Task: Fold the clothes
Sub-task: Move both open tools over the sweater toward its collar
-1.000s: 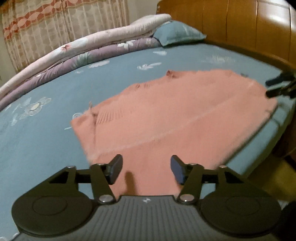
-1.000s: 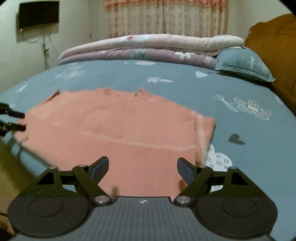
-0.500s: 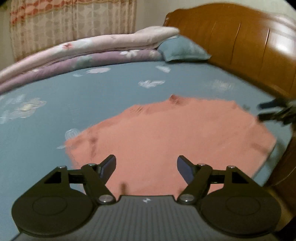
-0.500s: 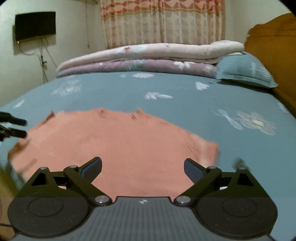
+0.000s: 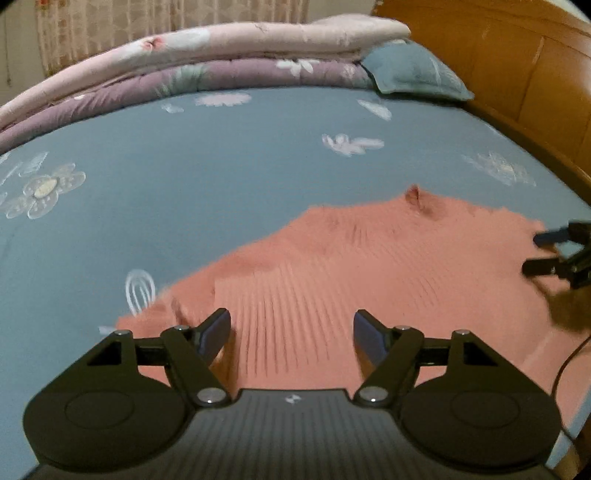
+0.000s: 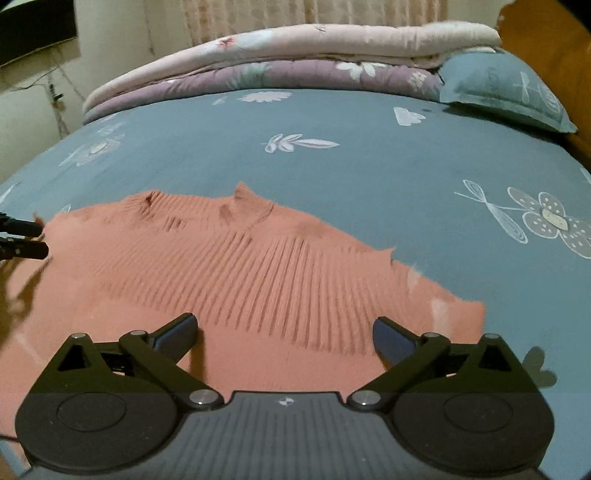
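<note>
A salmon-pink ribbed knit sweater lies spread flat on a bed covered with a blue-grey sheet printed with white flowers, near the bed's front edge. Its far edge shows small raised folds, and the ribbing runs in fine lines across its middle.

The left gripper hangs over the sweater's near part with its jaws well apart — nothing sits between them, and the pads press on no cloth. The right gripper hovers likewise over the sweater, its jaws spread wide and empty; they have just been opening further. The left jaws also opened a little within the last second. In each wrist view the other gripper shows at the picture's side, over the sweater's far end: the right one at the right edge of the left view, the left one at the left edge of the right view.

At the far side of the bed lie folded quilts, a pale pink one on a mauve flowered one, with a blue-grey pillow beside them. A wooden headboard stands along the right — a patterned curtain hangs behind.
</note>
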Motion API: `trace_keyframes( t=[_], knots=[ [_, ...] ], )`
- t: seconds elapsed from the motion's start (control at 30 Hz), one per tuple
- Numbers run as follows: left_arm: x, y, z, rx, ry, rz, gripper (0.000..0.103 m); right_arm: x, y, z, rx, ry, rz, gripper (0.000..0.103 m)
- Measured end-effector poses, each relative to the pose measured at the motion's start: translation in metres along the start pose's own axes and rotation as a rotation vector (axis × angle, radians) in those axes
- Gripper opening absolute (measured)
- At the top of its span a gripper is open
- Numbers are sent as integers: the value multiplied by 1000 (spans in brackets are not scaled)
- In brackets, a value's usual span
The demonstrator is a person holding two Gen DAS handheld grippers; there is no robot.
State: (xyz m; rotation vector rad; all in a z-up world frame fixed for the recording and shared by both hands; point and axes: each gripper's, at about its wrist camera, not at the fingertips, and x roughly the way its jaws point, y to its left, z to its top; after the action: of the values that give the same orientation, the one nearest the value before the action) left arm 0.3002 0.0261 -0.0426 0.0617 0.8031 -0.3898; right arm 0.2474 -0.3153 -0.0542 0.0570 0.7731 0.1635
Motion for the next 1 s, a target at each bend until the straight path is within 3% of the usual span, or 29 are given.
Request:
trace_keyframes(
  t=[0.07,0.17,0.33,0.57,0.7,0.8,1.0],
  knots=[
    [2,-1,10,-33,14,-74,76,-1,3,9,11,13,25,103],
    [14,-7,12,-45,53,-96,76,3,8,16,32,35,45,103],
    [37,3,10,-137,93,-77,76,24,12,15,39,109,17,103],
    [58,12,47,-170,141,3,75,32,17,26,13,168,-13,103],
    [43,-1,62,-153,93,-81,79,34,20,29,19,191,-31,103],
    [42,-12,59,-141,106,-126,79,37,23,30,17,198,-44,103],
    [60,-7,46,-181,169,-109,78,39,24,31,17,202,-53,103]
  ],
)
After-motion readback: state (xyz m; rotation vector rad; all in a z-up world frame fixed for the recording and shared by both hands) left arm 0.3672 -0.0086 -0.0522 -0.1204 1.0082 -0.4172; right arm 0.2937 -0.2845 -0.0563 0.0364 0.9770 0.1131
